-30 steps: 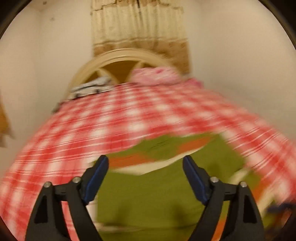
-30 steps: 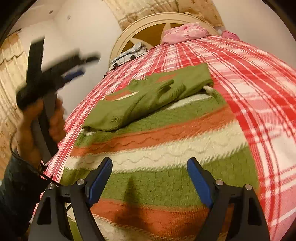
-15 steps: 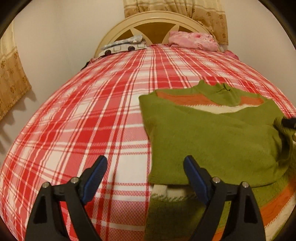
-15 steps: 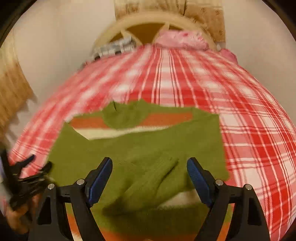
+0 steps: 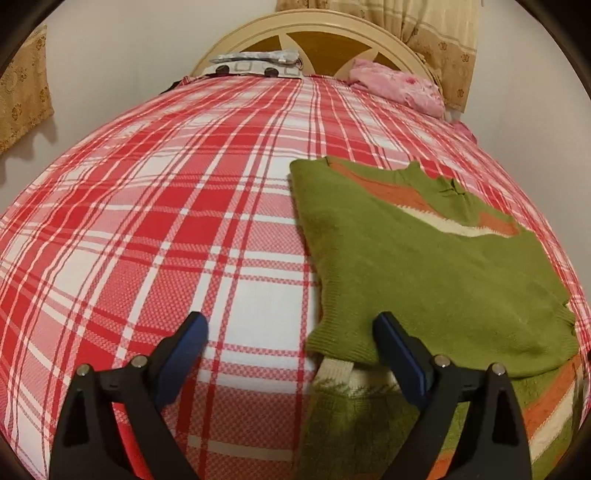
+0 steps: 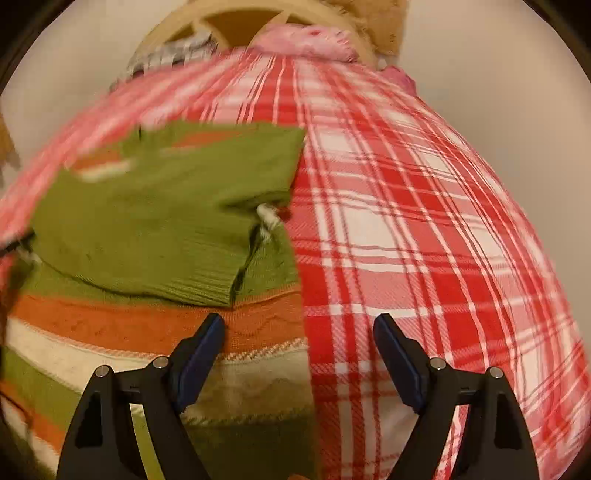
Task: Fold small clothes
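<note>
Green sweater on plaid bed

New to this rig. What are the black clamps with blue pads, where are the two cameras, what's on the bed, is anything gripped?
No robot arm here: a person holds a two-finger gripper in each hand, and a fisheye camera on each looks forward along its fingers. One picture is from the left gripper, the other from the right gripper; the right view is blurred. On the plaid bed lies a green, orange and cream striped sweater, its sleeves folded over the body. Far back, a pink cloth lies near the headboard. Nothing is held: the left jaws are opening over the sweater's edge, the right stand open at its other side.
</note>
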The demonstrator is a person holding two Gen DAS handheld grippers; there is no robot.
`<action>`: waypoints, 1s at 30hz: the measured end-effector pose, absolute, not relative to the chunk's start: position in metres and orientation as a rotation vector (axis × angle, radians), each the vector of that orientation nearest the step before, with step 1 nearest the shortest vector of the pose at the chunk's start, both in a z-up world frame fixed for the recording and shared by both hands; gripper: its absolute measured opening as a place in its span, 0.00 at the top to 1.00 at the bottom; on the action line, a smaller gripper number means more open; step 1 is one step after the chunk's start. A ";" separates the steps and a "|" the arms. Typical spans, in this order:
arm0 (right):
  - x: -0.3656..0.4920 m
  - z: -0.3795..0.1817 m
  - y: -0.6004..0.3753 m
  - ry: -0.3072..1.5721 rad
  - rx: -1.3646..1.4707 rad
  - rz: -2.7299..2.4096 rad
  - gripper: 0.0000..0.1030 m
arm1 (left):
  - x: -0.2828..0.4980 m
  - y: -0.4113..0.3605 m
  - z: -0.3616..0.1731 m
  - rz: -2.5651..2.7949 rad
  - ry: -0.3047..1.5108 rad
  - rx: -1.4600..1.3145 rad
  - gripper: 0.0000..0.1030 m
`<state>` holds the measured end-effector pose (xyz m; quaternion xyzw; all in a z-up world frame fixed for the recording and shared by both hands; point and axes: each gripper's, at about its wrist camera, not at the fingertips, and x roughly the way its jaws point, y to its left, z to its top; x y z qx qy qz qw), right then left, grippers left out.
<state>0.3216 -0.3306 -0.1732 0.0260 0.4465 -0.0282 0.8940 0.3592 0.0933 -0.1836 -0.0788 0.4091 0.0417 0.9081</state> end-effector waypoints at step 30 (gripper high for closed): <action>0.392 -0.201 -0.317 0.967 0.031 -0.028 0.94 | 0.357 0.104 -0.185 0.164 0.834 -0.194 0.04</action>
